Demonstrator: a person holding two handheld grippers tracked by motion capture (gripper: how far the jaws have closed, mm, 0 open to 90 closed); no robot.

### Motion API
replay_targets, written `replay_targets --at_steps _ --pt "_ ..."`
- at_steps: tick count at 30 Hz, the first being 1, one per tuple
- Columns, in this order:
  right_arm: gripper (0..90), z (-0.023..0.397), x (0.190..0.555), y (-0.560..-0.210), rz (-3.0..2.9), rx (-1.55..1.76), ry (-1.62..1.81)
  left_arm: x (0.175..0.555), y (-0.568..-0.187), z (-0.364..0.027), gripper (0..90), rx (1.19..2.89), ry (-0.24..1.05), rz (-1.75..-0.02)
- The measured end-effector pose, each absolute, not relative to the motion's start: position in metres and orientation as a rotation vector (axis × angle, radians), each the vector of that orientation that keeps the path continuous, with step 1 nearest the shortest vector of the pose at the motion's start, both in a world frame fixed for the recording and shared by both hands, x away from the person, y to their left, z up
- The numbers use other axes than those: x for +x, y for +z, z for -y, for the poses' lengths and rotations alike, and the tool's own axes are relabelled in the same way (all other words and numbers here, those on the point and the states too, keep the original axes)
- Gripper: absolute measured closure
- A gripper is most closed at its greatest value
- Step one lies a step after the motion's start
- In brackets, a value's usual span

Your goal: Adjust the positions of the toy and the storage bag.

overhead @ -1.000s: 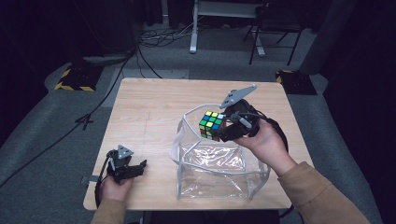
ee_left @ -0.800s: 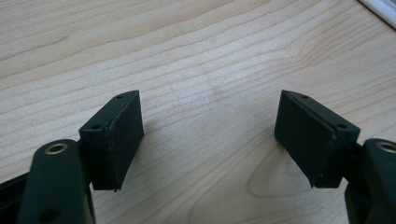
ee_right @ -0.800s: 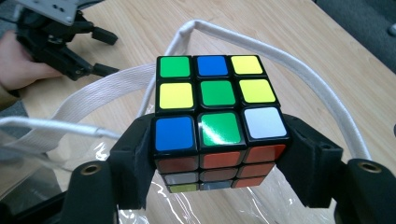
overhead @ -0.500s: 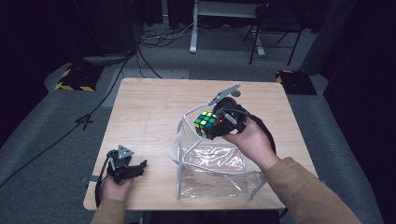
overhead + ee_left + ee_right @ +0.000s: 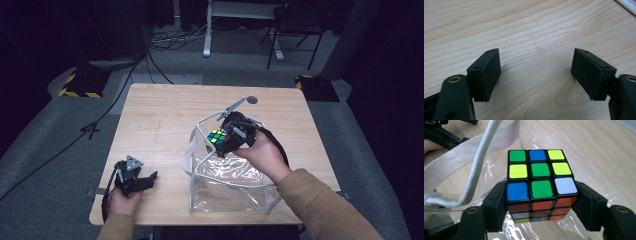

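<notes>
A scrambled Rubik's cube (image 5: pixel 217 136) hangs just over the open mouth of a clear plastic bag (image 5: pixel 225 196) with white edging, which stands on the wooden table (image 5: pixel 160 115). My right gripper (image 5: pixel 226 141) is shut on it. In the right gripper view the two jaws clamp the cube (image 5: pixel 540 185) by its sides, its green, yellow and blue face up, with the bag's film (image 5: pixel 495 173) underneath. My left gripper (image 5: pixel 134 179) rests near the table's front left corner. Its jaws stand wide apart over bare wood, the fingers (image 5: pixel 486 72) holding nothing.
A white webbing strap (image 5: pixel 474 165) of the bag arcs past the cube on its left in the right gripper view. Off the table's far side, on the grey floor, are cables (image 5: pixel 150 60), a yellow-black striped block (image 5: pixel 77 85) and chair legs (image 5: pixel 290 45).
The right gripper has carried the cube a little left and down, closer to the bag's mouth, and the hand has turned. The left gripper has stayed put.
</notes>
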State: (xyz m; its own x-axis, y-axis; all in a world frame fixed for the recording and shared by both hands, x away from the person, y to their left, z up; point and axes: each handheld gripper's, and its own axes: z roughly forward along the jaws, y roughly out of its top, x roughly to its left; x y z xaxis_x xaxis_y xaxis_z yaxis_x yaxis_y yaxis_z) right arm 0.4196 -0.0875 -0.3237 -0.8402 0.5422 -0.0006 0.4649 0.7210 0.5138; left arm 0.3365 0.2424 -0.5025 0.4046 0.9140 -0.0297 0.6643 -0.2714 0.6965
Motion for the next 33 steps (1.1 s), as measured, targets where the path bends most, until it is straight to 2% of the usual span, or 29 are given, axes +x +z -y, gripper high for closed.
replay_targets --at_steps 33 --pt "33.4 0.061 0.431 -0.365 -2.914 0.79 0.529 0.336 -0.503 -0.242 24.3 2.034 0.505 -1.332"
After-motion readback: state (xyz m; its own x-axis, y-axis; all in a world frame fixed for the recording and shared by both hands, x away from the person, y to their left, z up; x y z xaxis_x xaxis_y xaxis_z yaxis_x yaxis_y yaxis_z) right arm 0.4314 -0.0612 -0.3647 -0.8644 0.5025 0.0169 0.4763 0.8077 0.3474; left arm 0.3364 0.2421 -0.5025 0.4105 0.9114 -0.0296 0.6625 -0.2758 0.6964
